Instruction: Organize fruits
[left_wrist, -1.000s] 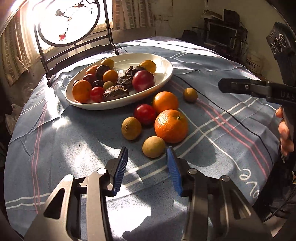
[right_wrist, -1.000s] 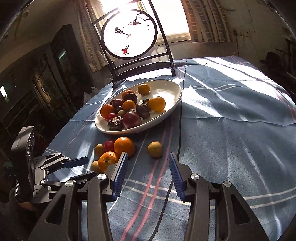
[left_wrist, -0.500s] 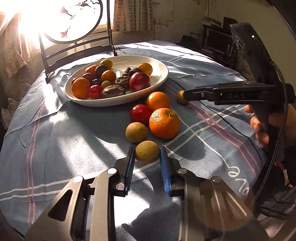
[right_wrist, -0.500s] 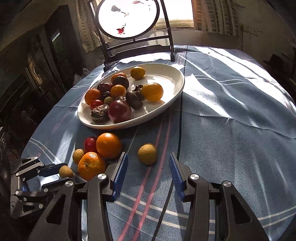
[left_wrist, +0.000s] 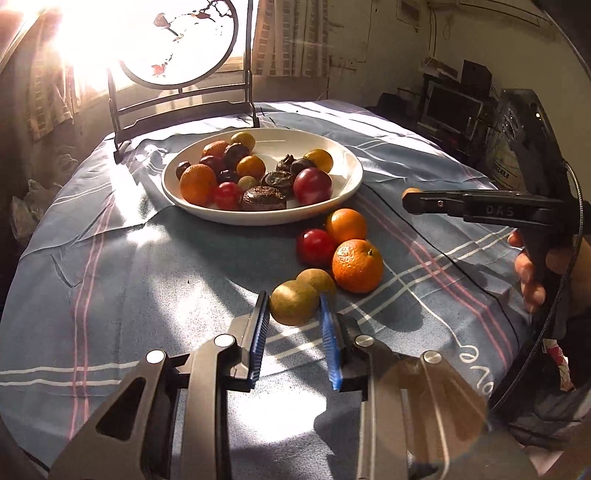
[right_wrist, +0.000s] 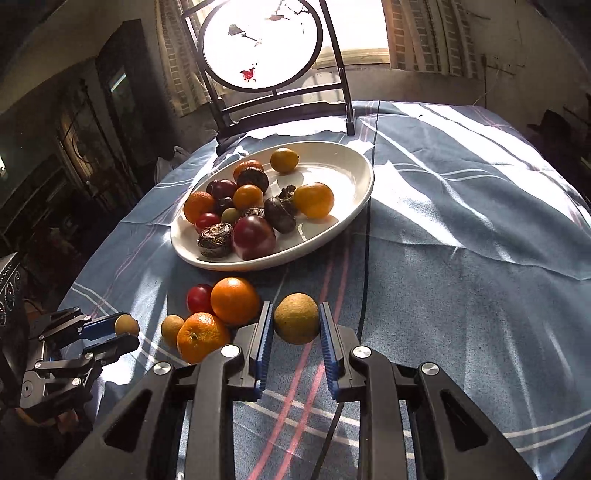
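A white oval plate (left_wrist: 343, 192) (right_wrist: 347, 218) holds several oranges, plums and dark fruits. On the cloth beside it lie two oranges (left_wrist: 357, 265), a red plum (left_wrist: 316, 246) and a tan fruit (left_wrist: 317, 280). My left gripper (left_wrist: 291, 306) is shut on a small tan round fruit (left_wrist: 293, 302), also visible in the right wrist view (right_wrist: 126, 325). My right gripper (right_wrist: 296, 323) is shut on another tan round fruit (right_wrist: 296, 323); in the left wrist view its tip (left_wrist: 412, 199) hides most of that fruit.
A dark wooden stand with a round painted screen (right_wrist: 260, 40) stands at the table's far edge behind the plate. The blue striped tablecloth (right_wrist: 461, 258) is creased. A person's hand (left_wrist: 532, 266) holds the right gripper at the right.
Both grippers moved forward and closed: the left onto the nearest tan fruit, the right onto the lone tan fruit right of the pile.
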